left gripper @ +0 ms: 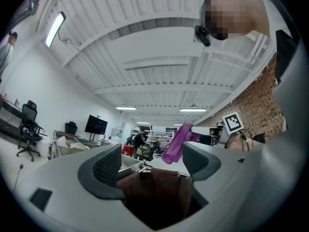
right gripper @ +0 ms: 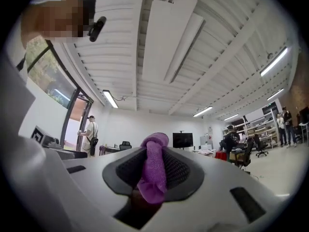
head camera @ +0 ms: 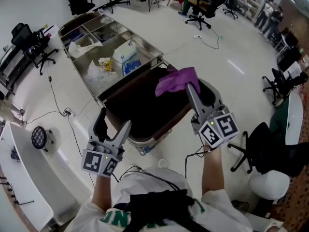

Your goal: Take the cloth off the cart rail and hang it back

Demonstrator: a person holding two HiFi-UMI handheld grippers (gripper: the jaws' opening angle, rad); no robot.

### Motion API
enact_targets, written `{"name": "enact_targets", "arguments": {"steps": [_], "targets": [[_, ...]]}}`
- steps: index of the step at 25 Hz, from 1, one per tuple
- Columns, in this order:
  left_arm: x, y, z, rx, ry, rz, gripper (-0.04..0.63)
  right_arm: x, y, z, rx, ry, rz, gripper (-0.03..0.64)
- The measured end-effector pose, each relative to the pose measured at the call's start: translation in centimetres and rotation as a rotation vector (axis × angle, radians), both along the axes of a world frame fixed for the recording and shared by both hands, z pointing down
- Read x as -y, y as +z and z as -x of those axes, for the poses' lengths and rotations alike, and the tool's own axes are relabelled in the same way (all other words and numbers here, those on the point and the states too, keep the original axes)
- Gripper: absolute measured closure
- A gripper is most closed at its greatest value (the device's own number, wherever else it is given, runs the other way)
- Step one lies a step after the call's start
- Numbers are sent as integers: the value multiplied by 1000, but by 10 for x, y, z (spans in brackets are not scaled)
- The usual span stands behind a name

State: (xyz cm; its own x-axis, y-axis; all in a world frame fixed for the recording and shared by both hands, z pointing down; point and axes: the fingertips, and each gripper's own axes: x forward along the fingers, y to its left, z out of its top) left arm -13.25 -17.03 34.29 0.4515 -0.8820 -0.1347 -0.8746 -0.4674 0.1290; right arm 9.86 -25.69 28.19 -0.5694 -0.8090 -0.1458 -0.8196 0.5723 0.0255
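Your right gripper (head camera: pixel 191 87) clamps the purple cloth (head camera: pixel 176 80) clear of the cart (head camera: pixel 153 46); next drape it over the rail (head camera: pixel 153 138) at 7 o'clock.

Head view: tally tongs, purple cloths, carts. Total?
tongs: 2 (left tongs, right tongs)
purple cloth: 1
cart: 1
total: 4

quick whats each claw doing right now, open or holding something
left claw: open, nothing in it
right claw: closed on the purple cloth
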Motion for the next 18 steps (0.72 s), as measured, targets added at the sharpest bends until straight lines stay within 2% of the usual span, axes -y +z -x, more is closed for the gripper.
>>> {"name": "enact_targets", "arguments": {"steps": [7,12,18], "targets": [[0,-3,5,33,-42,-16,215,-53,25,29,37,11,-71,497],[-3,3,5,59,-62,-13,215,-66,34,33,101,14,-40,497],[-4,19,18,89,-84,-19,215,-68,36,39,95,-7,-23,495]]}}
